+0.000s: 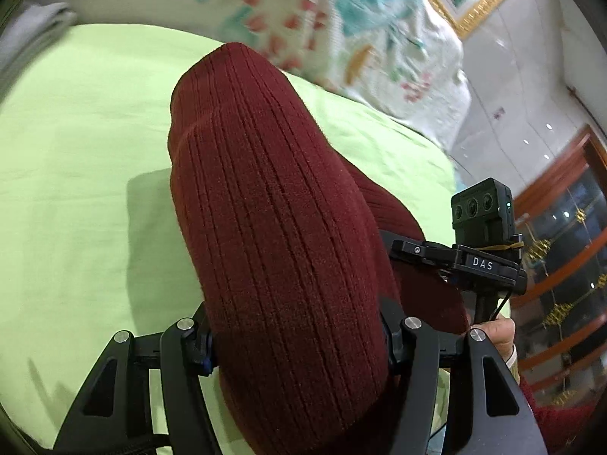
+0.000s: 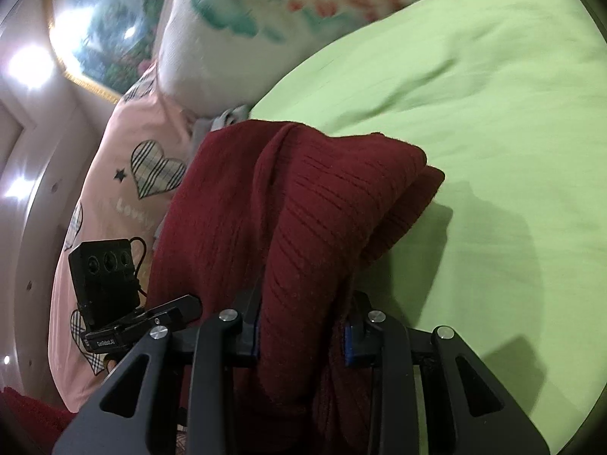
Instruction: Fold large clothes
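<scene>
— How many clothes do we count?
— One dark red knitted sweater [image 1: 280, 204], lying on one green sheet [image 1: 76, 151].
— And grippers?
— Two: the left gripper [image 1: 299, 345] and the right gripper [image 2: 303, 335], each with two fingers. We also see one hand [image 1: 497, 331].
— Bedding?
— One flowered quilt [image 1: 341, 19] and one pink pillow [image 2: 125, 144] with three checked hearts in sight.
— Pictures on the wall?
— One, in a gold frame [image 1: 489, 3].

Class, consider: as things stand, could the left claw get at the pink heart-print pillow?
Probably not: the left claw is shut on the maroon knit sweater, whose bulk fills it; the pink pillow lies beyond.
</scene>
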Tool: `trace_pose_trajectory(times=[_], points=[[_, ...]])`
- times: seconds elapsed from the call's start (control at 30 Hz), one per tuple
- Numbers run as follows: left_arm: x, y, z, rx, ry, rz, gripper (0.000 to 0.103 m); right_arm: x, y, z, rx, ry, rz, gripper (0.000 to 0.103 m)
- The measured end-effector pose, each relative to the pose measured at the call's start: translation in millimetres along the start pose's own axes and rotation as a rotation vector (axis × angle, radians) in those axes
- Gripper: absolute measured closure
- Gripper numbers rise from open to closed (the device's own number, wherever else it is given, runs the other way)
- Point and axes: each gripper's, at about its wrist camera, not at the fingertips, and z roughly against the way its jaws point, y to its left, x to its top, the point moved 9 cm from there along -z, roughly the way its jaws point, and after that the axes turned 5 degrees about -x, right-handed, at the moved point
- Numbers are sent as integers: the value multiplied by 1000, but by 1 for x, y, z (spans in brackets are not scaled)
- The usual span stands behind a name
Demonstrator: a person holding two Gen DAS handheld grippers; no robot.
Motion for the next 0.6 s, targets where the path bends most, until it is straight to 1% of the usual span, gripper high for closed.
trace_pose_trajectory(times=[0.1,0.2,0.23,0.3,0.33,0.4,0.43,0.5,0.53,0.6], points=[[-4,29,12,16,-15,30,41,-1,11,-28,15,28,8,72],[-16,63,3,48,8,72,39,-8,5,-51,-28,62,11,72],[-20,72,0,44,5,92,37,-9,1,-55,-42,67,5,71],[-22,77,-2,7,-14,121,32,-12,-6,-57,-36,66,-17,68],[-21,77,-4,3,-15,127,31,-13,-9,-57,-35,64,-23,65],[-21,74,-6,20,-14,121,26,-13,-13,-55,-52,61,-31,57],[-22,73,-5,32,-11,118,25,-13,-15,-54,-68,61,-34,51],[-21,70,-1,53,-13,124,24,-11,-19,-47,-100,52,-37,43],[-23,71,5,61,-20,128,24,-8,-20,-42,-121,37,-38,41],[-27,70,23,87,-58,131,24,0,-19,-28,-157,-18,-35,41]])
